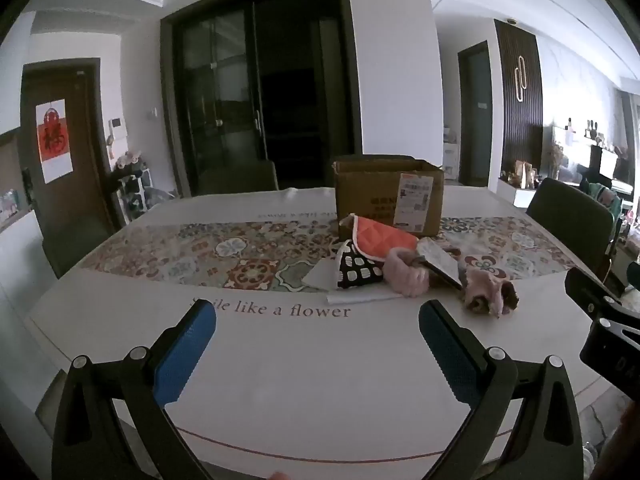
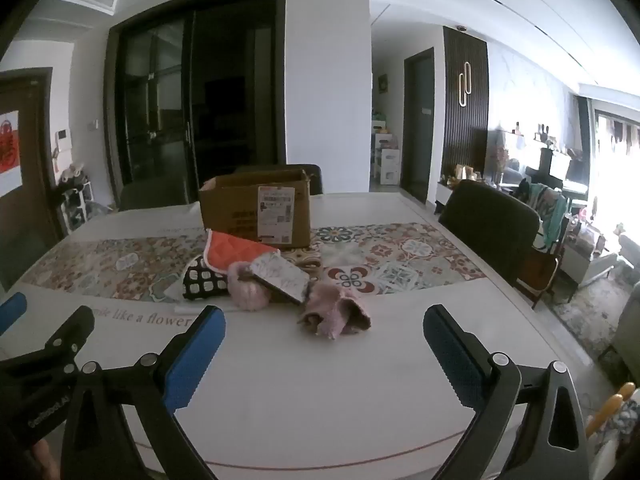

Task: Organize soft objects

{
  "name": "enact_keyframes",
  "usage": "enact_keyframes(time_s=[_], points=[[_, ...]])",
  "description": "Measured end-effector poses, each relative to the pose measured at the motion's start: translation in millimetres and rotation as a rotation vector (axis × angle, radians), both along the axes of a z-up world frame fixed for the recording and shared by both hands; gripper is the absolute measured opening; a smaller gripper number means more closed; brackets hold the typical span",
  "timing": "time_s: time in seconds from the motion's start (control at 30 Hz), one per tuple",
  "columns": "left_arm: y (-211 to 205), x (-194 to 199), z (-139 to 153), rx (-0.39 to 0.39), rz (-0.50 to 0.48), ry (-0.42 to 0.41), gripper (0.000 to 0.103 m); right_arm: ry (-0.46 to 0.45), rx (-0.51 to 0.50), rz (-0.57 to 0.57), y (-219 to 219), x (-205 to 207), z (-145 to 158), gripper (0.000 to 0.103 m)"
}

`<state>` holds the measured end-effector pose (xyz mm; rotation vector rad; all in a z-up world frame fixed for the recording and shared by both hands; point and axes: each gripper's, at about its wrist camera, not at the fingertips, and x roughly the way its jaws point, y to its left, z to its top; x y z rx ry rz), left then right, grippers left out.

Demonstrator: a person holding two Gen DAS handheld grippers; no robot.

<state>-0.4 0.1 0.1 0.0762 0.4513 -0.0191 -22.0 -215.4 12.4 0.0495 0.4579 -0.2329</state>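
Left gripper is hovering over the near, bare part of the table, jaws standing wide apart with nothing between them. Right gripper is hovering alongside it, likewise spread wide and holding nothing. Just beyond both, a pile of soft items is lying where the white strip meets the patterned runner: a pink knit piece nearest, a fluffy pink band beside it, a pale printed pouch leaning on these, a black-and-white checked cloth, and an orange quilted pad lying on top. Behind the pile, a cardboard box is sitting open on the runner, touching the pad. Dark chairs are standing at the far edges.
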Motion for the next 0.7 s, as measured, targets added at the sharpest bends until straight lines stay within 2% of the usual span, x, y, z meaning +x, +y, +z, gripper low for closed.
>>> enact_keyframes(time_s=[0.3, 0.7], points=[[-5.4, -8.7, -3.2, 0.008, 0.01, -0.027, 0.103, -0.004, 0.023, 0.0, -1.3, 0.3, -0.4, 0.101], [2.5, -6.0, 2.9, -0.005, 0.012, -0.02, 0.103, -0.004, 0.019, -0.001, -1.7, 0.1, -0.9, 0.101]])
